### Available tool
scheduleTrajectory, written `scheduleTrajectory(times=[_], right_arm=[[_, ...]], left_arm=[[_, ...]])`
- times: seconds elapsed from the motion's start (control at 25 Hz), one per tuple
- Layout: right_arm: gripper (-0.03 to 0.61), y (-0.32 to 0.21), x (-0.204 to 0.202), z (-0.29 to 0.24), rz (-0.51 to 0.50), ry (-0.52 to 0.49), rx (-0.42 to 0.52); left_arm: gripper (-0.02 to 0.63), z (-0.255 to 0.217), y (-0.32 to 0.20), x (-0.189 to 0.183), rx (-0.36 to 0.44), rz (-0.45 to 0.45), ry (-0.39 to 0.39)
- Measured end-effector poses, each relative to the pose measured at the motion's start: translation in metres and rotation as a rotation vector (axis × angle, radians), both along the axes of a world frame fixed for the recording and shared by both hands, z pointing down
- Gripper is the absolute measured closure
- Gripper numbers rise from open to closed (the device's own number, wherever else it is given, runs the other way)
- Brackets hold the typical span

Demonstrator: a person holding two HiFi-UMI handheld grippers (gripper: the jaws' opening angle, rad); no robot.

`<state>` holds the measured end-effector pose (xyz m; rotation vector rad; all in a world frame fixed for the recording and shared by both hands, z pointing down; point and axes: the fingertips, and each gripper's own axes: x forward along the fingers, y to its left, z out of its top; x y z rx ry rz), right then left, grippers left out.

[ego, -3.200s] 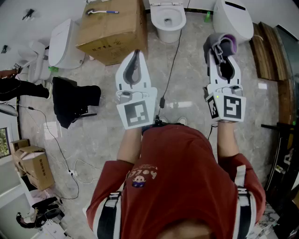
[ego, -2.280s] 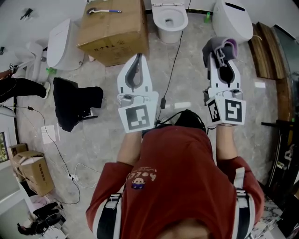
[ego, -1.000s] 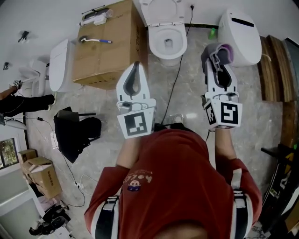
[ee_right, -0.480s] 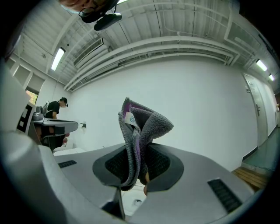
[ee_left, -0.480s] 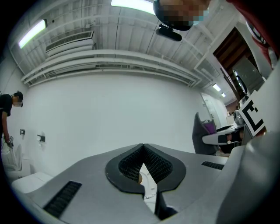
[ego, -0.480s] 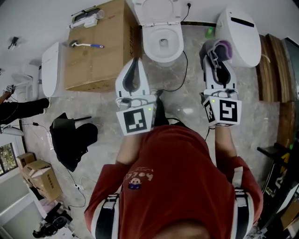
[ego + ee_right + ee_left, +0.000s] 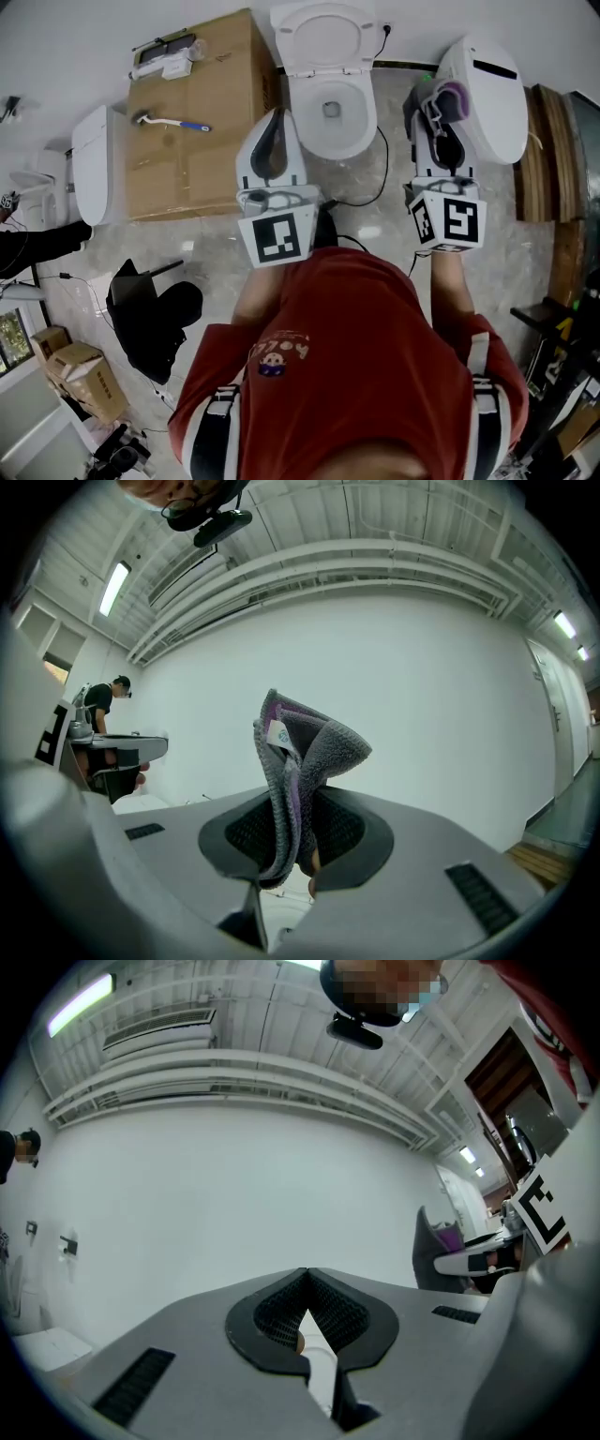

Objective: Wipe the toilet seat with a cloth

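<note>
Marble floor [image 7: 216, 244] noted. Stood on it along the far wall: open toilet [image 7: 323, 103] at centre, closed toilet [image 7: 487, 84] to its right, big box [image 7: 197, 141] just left, white unit [image 7: 89, 164] beyond. Black chair [image 7: 150, 309], small boxes [image 7: 80, 370] and cable [image 7: 385, 164] recorded nearer.

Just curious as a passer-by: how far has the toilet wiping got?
Done: the cloth is clamped in the right gripper. In hand: both grippers held out before the open toilet, the left gripper shut and empty. Left: wiping the seat, which the cloth has not yet touched.
</note>
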<state>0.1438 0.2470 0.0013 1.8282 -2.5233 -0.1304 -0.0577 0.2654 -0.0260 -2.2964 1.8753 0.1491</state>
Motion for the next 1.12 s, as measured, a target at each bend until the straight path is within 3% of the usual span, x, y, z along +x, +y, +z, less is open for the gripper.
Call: scheduleTrajectory(times=[0.28,0.52,1.12], right_arm=[[0.497,-0.1,-0.051,-0.011,0.008,-0.037,-0.014],[0.497,-0.148,-0.069,-0.015,0.011,-0.007,-0.009],[0.497,-0.233,-0.014,-0.017,-0.027,-0.019,0.005]], left_arm=[[0.6,-0.01,-0.102,-0.054,0.0,0.012,0.003],[0.6,-0.015,-0.153,-0.071,0.003,0.018,0.011],[0.601,-0.024,-0.225,-0.021,0.007,-0.026,-0.021]])
